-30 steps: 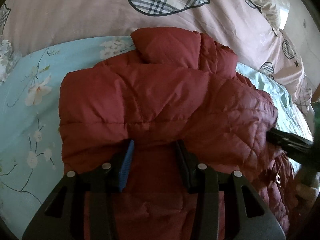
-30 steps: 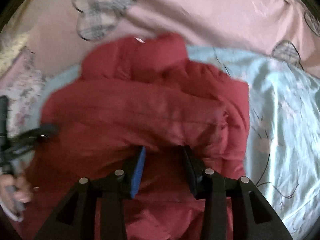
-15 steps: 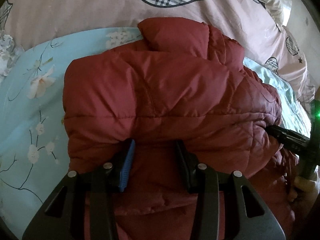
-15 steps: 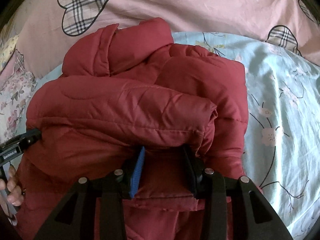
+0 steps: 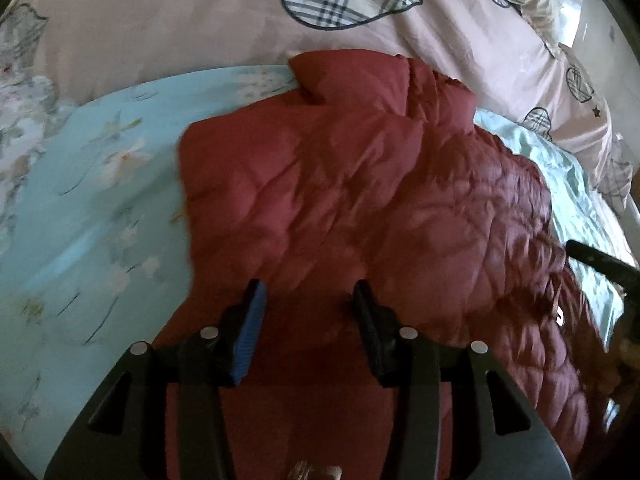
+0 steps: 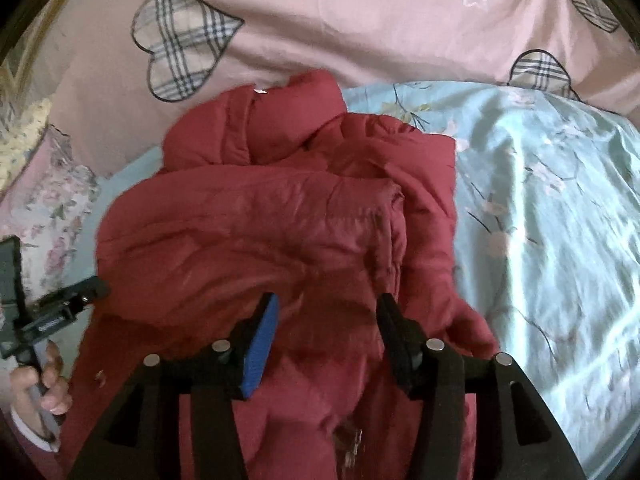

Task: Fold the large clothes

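Observation:
A dark red quilted puffer jacket (image 5: 360, 184) lies folded on the bed, collar toward the pink duvet; it also shows in the right wrist view (image 6: 260, 232). My left gripper (image 5: 308, 292) is open just above the jacket's near fold, nothing between its fingers. My right gripper (image 6: 326, 306) is open too, over the jacket's near right part, with no cloth pinched. The left gripper's body and the hand holding it show at the left edge of the right wrist view (image 6: 52, 312). The right gripper's tip shows at the right edge of the left wrist view (image 5: 592, 260).
A light blue floral sheet (image 5: 88, 216) covers the bed on both sides of the jacket and shows in the right wrist view (image 6: 560, 240). A pink duvet with plaid hearts (image 6: 320, 28) is bunched behind the jacket. A floral pillow (image 6: 52, 200) lies at the left.
Both grippers have let go of the jacket's folded-over layer and drawn back. The layer now lies flat on the jacket.

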Demonstrator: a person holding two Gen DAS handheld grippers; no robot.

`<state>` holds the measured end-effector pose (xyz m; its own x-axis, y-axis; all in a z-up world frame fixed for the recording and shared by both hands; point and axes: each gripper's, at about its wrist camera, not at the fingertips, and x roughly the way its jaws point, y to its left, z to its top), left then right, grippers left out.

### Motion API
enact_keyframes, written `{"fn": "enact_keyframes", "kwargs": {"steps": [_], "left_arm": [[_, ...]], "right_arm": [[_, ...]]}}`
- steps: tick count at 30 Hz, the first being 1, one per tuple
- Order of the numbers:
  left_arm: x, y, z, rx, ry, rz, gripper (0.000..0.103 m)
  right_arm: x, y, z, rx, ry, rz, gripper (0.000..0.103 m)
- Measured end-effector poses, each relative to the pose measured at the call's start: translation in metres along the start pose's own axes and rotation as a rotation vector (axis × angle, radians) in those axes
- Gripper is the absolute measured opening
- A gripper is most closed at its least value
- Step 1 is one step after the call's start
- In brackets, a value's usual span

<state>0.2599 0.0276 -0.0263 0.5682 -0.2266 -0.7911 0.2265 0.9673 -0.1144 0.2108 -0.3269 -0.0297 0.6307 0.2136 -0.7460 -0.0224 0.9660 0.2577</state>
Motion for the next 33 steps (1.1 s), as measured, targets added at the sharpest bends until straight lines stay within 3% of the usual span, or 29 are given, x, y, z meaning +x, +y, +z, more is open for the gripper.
{"fn": "enact_keyframes", "kwargs": {"steps": [9,19,33], "left_arm": [[-0.049,0.028,-0.056,-0.075,0.034,-0.001,0.044],[-0.091,0.044,-0.101,-0.163,0.033,-0.010,0.048],[-0.113,0.040,-0.141,-0.186,0.053,-0.011,0.053]], "right_arm": [[-0.047,-0.011,-0.043,0.036,0.025,0.031,0.065],[-0.085,-0.028,-0.086,0.099,0.045,0.036,0.067],[-0.118,-0.042,-0.129,0.140,0.045,0.009,0.071]]}}
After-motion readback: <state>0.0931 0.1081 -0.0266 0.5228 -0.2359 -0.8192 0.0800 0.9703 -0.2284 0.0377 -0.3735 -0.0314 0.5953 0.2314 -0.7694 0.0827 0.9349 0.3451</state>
